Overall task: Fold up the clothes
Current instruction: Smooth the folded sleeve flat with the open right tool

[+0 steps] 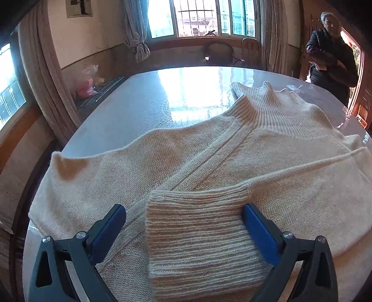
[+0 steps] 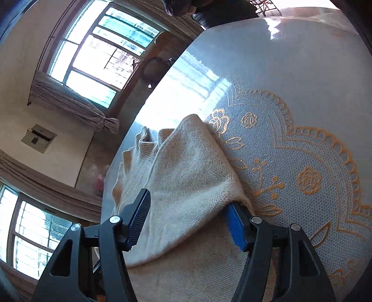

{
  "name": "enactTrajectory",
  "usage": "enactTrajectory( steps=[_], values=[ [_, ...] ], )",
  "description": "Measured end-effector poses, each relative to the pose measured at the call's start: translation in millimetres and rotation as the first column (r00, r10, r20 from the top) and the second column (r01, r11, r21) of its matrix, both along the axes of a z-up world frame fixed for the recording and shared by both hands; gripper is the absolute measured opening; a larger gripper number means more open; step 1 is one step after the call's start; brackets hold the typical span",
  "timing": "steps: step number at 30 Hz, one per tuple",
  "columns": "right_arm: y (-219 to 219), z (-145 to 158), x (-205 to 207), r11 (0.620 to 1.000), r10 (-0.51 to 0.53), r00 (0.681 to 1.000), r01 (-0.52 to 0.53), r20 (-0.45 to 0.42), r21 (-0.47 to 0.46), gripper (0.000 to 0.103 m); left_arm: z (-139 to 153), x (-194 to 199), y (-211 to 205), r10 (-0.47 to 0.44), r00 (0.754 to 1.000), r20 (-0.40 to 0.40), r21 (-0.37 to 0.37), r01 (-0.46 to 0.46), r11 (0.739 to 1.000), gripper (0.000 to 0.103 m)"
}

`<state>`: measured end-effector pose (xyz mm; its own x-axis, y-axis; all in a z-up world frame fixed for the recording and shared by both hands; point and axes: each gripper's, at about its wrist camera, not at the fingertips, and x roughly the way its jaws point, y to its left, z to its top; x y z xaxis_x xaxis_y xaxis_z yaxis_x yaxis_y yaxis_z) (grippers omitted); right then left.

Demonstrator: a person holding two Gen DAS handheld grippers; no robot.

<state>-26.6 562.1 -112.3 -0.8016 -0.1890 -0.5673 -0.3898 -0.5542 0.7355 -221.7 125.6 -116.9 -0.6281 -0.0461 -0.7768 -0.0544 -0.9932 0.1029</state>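
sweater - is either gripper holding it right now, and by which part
The left gripper is wide open, straddling the ribbed cuff without holding it. The right gripper has a raised fold of the sweater between its pads; a firm pinch cannot be told.

Sweater [image 1: 232, 162]: near hem cut off at 6 o'clock in the left wrist view; its folded cuff [image 1: 197, 232] hides the knit beneath.
Right gripper [image 2: 188, 220]: blue pad [image 2: 236, 227] partly tucked under cloth; contact unclear.
Pink bag [image 1: 87, 81], at 10 o'clock: contents too blurred to tell.
Bystander [image 2: 202, 9]: cropped at 12 o'clock.
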Motion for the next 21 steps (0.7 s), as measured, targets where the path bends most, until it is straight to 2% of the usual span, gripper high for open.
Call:
enactTrajectory(
  steps=[1, 3, 4, 8, 11, 14, 16, 17, 20, 21],
  values=[
    [3, 3, 5, 0.999, -0.035, 0.999, 0.035, 0.011, 0.014, 0.063, 0, 0, 0, -0.003, 1.000, 0.000, 0.001, 0.003, 1.000, 0.103],
    [7, 1, 10, 0.996, -0.080, 0.995, 0.077, 0.068, 0.039, 0.049, 0, 0, 1, -0.016, 1.000, 0.003, 0.006, 0.016, 1.000, 0.103],
    [8, -3, 11, 0.995, -0.095, 0.990, 0.091, 0.104, 0.044, 0.046, -1, 0, 2, -0.022, 1.000, 0.005, 0.009, 0.022, 1.000, 0.103],
    [6, -5, 10, 0.999, -0.038, 0.992, 0.041, 0.123, -0.019, 0.045, -1, -1, -2, -0.026, 1.000, 0.011, 0.025, 0.025, 0.999, 0.103],
    [-7, 21, 11, 0.989, 0.053, 0.987, -0.073, 0.151, 0.129, 0.045, -1, -1, -4, -0.025, 1.000, 0.014, 0.033, 0.024, 0.999, 0.103],
    [-17, 57, 7, 0.943, 0.102, 0.988, -0.134, 0.116, 0.304, 0.045, -1, 0, -3, -0.023, 1.000, 0.011, 0.022, 0.023, 0.999, 0.103],
    [-23, 72, -26, 0.919, 0.178, 0.978, -0.203, 0.106, 0.337, 0.045, -1, -2, 0, -0.023, 1.000, 0.009, 0.015, 0.022, 1.000, 0.103],
    [-26, 76, -49, 0.900, 0.223, 0.968, -0.251, 0.118, 0.357, 0.045, -1, -1, 0, -0.022, 1.000, 0.008, 0.014, 0.022, 1.000, 0.103],
    [-45, 75, -120, 0.799, 0.356, 0.915, -0.404, 0.191, 0.446, 0.043, -2, 0, 1, -0.022, 1.000, 0.008, 0.014, 0.022, 1.000, 0.103],
    [-55, 70, -146, 0.767, 0.383, 0.894, -0.449, 0.233, 0.459, 0.032, -2, 0, 1, -0.022, 1.000, 0.008, 0.014, 0.022, 1.000, 0.103]
  ],
)
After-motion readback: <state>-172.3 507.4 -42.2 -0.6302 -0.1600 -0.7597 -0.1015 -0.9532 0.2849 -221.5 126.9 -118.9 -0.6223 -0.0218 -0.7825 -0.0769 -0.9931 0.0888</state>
